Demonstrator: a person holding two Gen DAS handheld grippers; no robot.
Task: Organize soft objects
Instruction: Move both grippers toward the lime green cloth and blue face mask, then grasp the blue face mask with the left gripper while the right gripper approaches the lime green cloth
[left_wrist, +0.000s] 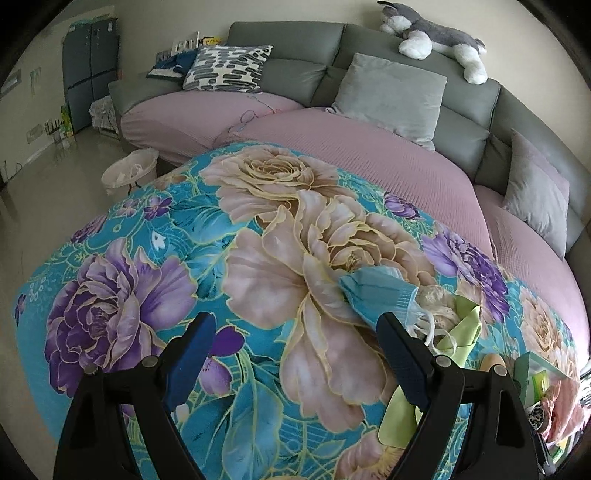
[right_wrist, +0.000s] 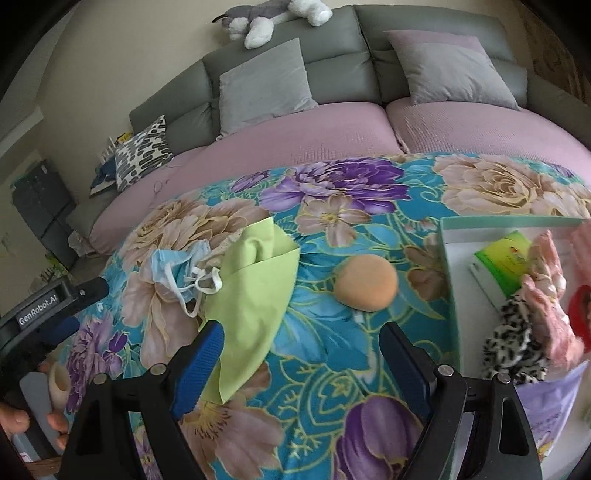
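Note:
A floral blanket (left_wrist: 155, 229) covers the surface in front of a sofa. On it lie a green cloth (right_wrist: 255, 295), a blue face mask (right_wrist: 170, 269) with white loops, and an orange sponge ball (right_wrist: 367, 282). The mask (left_wrist: 373, 291) and the green cloth (left_wrist: 461, 328) also show in the left wrist view. My left gripper (left_wrist: 299, 350) is open and empty, just left of the mask. My right gripper (right_wrist: 303, 362) is open and empty, hovering near the green cloth's lower edge, short of the ball. The left gripper (right_wrist: 77, 306) shows at that view's left edge.
A white box (right_wrist: 452, 280) at the right holds a pink cloth (right_wrist: 550, 295), a leopard-print cloth (right_wrist: 513, 347) and a green packet (right_wrist: 506, 258). Behind is a grey sofa (left_wrist: 295, 51) with pillows and a plush dog (left_wrist: 436, 37). A white bin (left_wrist: 129, 173) stands on the floor.

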